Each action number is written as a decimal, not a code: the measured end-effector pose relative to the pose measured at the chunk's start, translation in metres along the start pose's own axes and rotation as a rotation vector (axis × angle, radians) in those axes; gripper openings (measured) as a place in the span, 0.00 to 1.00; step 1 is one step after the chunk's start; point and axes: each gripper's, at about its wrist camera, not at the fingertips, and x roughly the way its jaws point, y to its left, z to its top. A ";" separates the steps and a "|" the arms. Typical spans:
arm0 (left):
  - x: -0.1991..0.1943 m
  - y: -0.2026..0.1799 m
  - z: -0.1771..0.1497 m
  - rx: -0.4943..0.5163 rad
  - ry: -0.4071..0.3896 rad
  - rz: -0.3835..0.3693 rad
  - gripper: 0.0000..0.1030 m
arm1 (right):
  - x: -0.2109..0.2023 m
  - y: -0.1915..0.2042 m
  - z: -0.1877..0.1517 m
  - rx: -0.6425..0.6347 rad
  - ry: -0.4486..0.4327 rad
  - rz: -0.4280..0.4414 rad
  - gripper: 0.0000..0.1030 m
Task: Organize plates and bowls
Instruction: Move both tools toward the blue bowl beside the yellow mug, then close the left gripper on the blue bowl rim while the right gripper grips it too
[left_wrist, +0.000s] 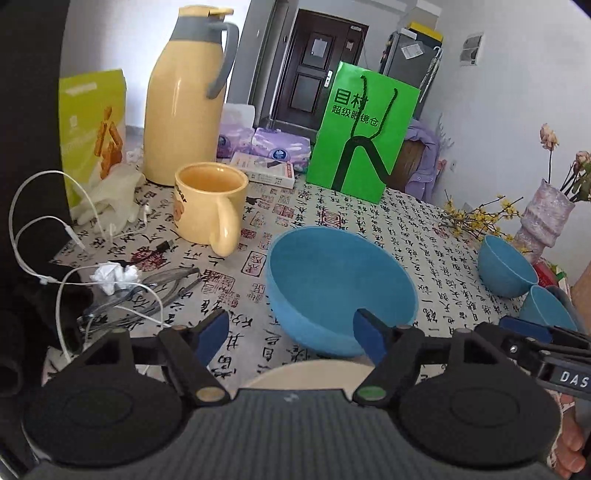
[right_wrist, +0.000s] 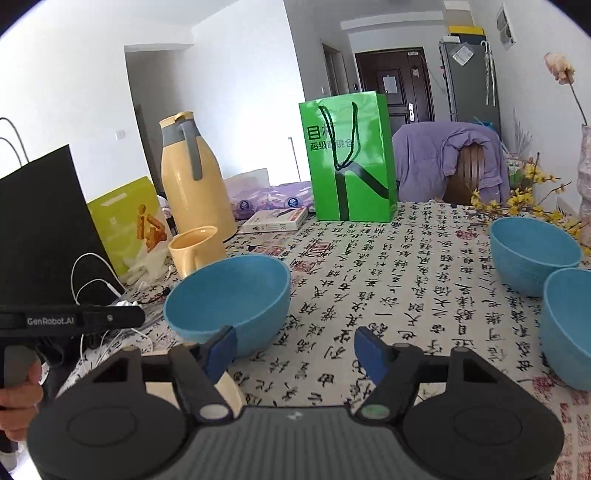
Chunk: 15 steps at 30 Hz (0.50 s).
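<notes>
Table (right_wrist: 388, 258): covered with a white cloth printed in black calligraphy and red seals.
Large bowl (left_wrist: 340, 284): matte blue, round, deep, upright and with nothing inside; it sits on the cloth near the table's front, just beyond the left gripper, with the yellow mug behind it to the left.
Two smaller bowls (right_wrist: 532, 251): same matte blue, side by side and nearly touching at the right of the table, well apart from the large bowl; the nearer one (right_wrist: 569, 325) is cut off by the frame edge.
Plate (left_wrist: 306, 373): cream, only a curved rim shows beneath the left gripper, close in front of the large bowl.
Yellow mug (left_wrist: 208, 201): pale yellow, handle facing the camera.
Left gripper (left_wrist: 291, 334): blue-padded fingers spread wide, its right pad overlapping the large bowl's near rim in the left wrist view; contact unclear.
Right gripper (right_wrist: 295, 349): fingers spread apart over bare cloth, holding nothing.
</notes>
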 end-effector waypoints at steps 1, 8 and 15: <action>0.008 0.003 0.005 -0.012 0.009 -0.017 0.72 | 0.012 0.001 0.007 0.001 0.018 -0.001 0.63; 0.066 0.019 0.033 -0.090 0.151 -0.027 0.49 | 0.088 -0.002 0.029 0.089 0.107 0.029 0.52; 0.097 0.024 0.040 -0.104 0.260 -0.041 0.17 | 0.133 -0.005 0.028 0.162 0.184 0.054 0.20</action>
